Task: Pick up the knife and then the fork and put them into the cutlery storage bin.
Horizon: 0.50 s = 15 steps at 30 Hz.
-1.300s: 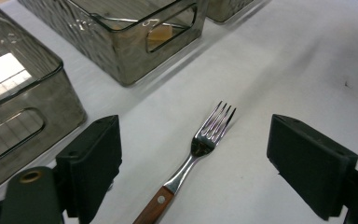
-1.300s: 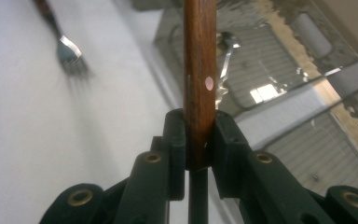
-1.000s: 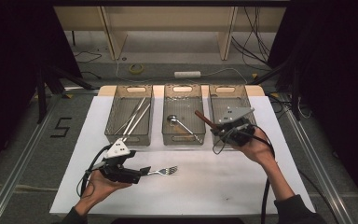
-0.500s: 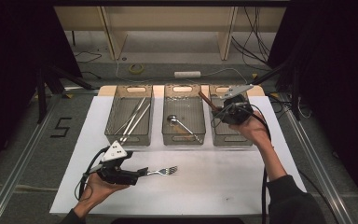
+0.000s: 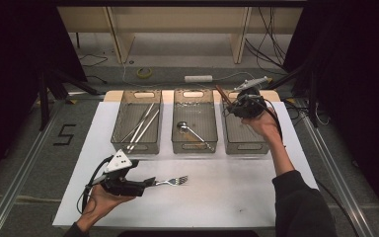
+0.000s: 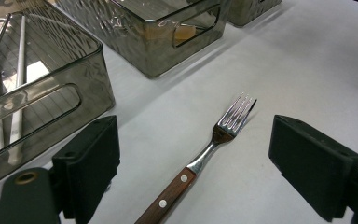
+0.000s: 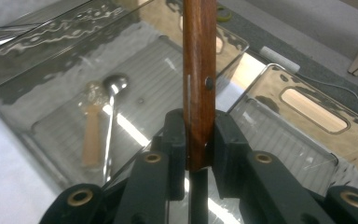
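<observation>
Sorting cutlery into trays. Right gripper (image 5: 231, 103) pinching wood-handled utensil (image 7: 199, 70), over right tray (image 5: 246, 147) near mat's far right corner. Next: lower, release inside. Left gripper (image 6: 193, 163) jaws spread astride fork (image 6: 228, 123) near mat's front edge; not yet gripped.

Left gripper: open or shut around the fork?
Open. In the left gripper view, the left gripper has its jaws wide apart on either side of the wood-handled fork, which lies flat on the white table, untouched.
</observation>
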Each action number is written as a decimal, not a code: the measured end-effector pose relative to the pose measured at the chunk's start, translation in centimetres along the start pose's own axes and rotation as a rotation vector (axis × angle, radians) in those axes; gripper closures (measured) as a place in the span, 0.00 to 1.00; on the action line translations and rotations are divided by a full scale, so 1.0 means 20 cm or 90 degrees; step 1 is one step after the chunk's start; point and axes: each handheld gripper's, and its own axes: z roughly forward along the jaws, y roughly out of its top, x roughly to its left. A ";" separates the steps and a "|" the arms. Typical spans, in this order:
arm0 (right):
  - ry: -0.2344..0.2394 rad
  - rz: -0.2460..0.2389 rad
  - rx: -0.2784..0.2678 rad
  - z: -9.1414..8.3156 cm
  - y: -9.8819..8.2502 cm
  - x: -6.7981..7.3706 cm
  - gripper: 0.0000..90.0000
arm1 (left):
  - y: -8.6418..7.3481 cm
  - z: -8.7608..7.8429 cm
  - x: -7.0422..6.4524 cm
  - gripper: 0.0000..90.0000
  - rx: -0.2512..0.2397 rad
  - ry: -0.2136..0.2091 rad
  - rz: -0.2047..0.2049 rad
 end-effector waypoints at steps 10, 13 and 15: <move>-0.033 0.062 0.013 0.12 -0.01 -0.07 0.86 | -0.01 -0.02 0.00 0.17 0.001 0.007 0.004; -0.045 0.072 0.025 0.16 -0.02 -0.08 0.86 | -0.01 -0.02 0.00 0.17 0.001 0.006 0.003; -0.052 0.081 0.028 0.18 -0.03 -0.09 0.86 | -0.01 -0.02 0.00 0.18 0.001 0.008 0.007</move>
